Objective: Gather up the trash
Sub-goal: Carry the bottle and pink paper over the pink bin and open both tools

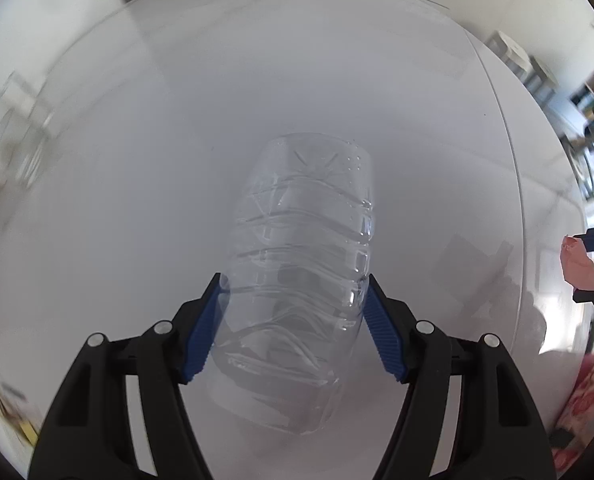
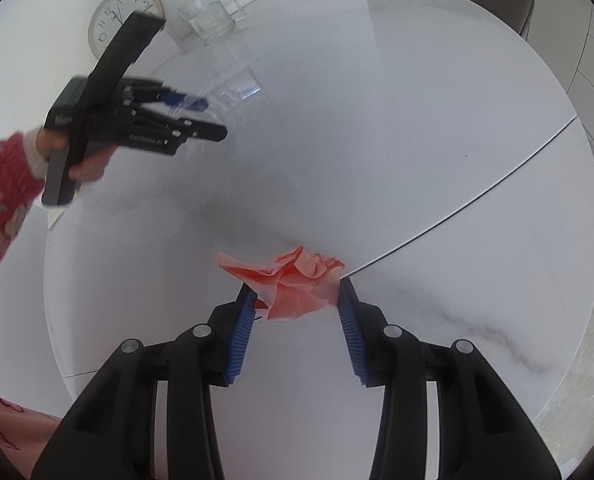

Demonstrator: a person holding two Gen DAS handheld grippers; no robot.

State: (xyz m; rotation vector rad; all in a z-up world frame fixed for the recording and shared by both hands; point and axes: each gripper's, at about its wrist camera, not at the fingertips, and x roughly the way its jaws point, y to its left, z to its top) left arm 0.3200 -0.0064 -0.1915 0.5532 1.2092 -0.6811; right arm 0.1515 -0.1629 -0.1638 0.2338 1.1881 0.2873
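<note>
Currently, the left gripper (image 1: 293, 284) points steeply down at a clear ribbed plastic bottle (image 1: 301, 248) lying on the white marble table (image 1: 137, 160). Both blue pads (image 1: 201, 332) lie against the bottle's sides, so the claw is grasping the bottle. No label or print is readable on the bottle.

The right gripper (image 2: 295, 292) is clenched on a crumpled pink paper (image 2: 293, 280), pinched between its blue fingertips (image 2: 244, 312) above the tabletop, near a dark seam (image 2: 477, 200) in the surface.

In the right wrist view, the left gripper body carries white lettering, blurred but reading roughly "GenRobot.AI" (image 2: 149, 139); a second mark on its rear block is unreadable. A hand (image 2: 85, 164) in a red patterned sleeve (image 2: 1, 184) holds it.

A round wall-style clock (image 2: 126, 20) with black numerals lies beyond, beside a clear drinking glass (image 2: 211, 16).
</note>
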